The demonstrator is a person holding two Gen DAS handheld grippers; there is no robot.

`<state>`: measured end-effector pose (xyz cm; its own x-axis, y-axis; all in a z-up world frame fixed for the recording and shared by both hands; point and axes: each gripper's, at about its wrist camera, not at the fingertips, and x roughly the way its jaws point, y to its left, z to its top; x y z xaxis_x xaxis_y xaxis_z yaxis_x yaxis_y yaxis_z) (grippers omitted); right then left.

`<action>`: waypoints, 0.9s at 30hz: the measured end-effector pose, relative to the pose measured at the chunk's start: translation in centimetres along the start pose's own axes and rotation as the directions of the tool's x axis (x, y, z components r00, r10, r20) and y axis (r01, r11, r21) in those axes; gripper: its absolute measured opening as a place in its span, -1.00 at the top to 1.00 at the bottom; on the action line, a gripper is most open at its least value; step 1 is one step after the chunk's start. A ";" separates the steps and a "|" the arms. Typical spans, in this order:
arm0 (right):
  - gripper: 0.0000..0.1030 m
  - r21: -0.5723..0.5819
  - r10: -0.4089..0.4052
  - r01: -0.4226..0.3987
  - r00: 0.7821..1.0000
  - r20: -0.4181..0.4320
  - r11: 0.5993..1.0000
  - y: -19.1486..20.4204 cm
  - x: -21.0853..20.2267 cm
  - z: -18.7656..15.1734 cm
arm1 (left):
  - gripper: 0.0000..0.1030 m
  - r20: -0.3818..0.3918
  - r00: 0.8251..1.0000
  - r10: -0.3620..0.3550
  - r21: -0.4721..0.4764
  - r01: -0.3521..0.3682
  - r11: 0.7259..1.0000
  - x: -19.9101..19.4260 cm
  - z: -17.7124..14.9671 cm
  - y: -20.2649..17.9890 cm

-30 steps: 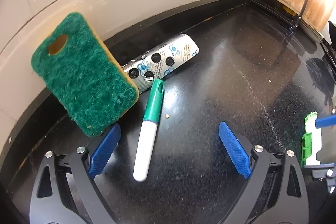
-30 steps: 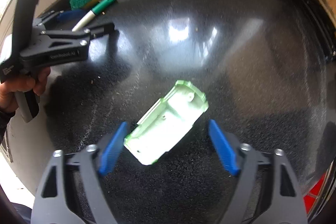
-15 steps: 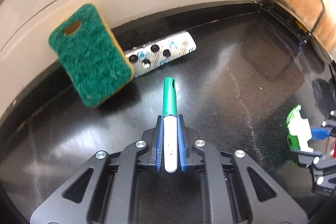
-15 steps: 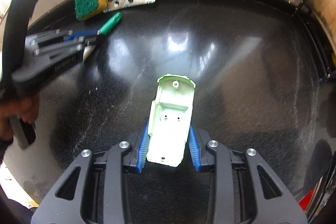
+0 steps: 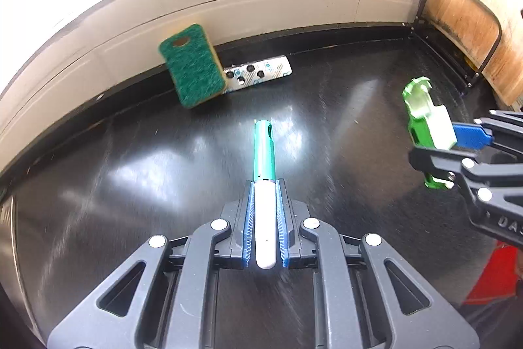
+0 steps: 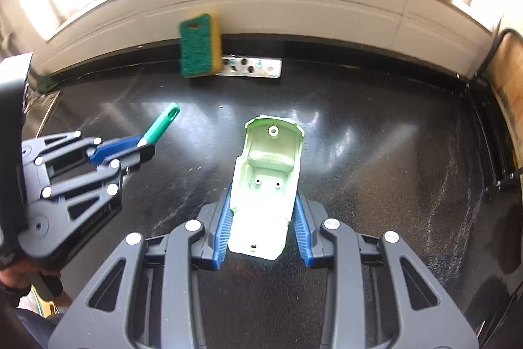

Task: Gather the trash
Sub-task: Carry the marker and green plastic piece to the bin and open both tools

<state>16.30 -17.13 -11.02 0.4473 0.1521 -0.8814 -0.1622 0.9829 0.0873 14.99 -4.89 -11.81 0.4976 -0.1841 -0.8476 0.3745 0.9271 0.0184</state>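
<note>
Marker [image 5: 264, 182], light and stiff, clamped between left fingers [image 5: 250, 224] by its white barrel, cap ahead. Right fingers [image 6: 302, 228] pinch green plastic shell [image 6: 266, 185] by its thin, likely brittle sides.

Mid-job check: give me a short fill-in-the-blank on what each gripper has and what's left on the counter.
1. The left gripper is shut on a marker with a ____ cap.
2. The right gripper is shut on a light green plastic shell, its hollow side facing ____.
3. The sponge leans against the ____.
4. Partly under the sponge lies a ____ pack.

Missing words: green; up; wall; blister
</note>
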 end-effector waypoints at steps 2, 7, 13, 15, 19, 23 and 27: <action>0.33 -0.020 0.014 -0.014 1.000 0.008 1.000 0.3 -0.8 -0.7 | 0.76 -0.001 1.000 0.003 -0.024 -0.003 1.000 -1.1 -0.7 -0.9; 0.33 -0.065 0.041 -0.039 0.999 0.023 0.997 0.5 -2.6 -2.3 | 0.76 0.010 0.999 0.030 -0.038 -0.030 0.999 -3.7 -2.8 -2.6; 0.33 -0.091 0.051 -0.047 0.998 0.046 0.995 0.8 -4.4 -3.6 | 0.76 0.039 0.998 0.057 -0.060 -0.055 0.997 -5.7 -4.0 -3.3; 0.33 -0.105 0.052 -0.046 0.997 0.054 0.993 0.9 -4.9 -3.7 | 0.76 0.050 0.997 0.063 -0.066 -0.060 0.996 -6.3 -4.2 -3.4; 0.33 -0.129 0.061 -0.052 0.996 0.064 0.990 1.3 -5.6 -3.9 | 0.76 0.069 0.994 0.080 -0.082 -0.074 0.994 -7.5 -4.8 -3.4; 0.33 -0.151 0.077 -0.066 0.995 0.066 0.986 2.3 -6.0 -4.0 | 0.76 0.076 0.991 0.106 -0.108 -0.098 0.989 -8.8 -5.7 -2.9; 0.33 -0.192 0.110 -0.096 0.992 0.062 0.977 4.7 -6.3 -4.1 | 0.76 0.077 0.987 0.141 -0.155 -0.128 0.980 -10.2 -7.0 -1.3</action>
<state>9.13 -13.86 -6.97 0.4805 0.2651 -0.8360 -0.3701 0.9255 0.0807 3.94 -1.93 -6.86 0.6040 -0.0760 -0.7933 0.1816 0.9824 0.0441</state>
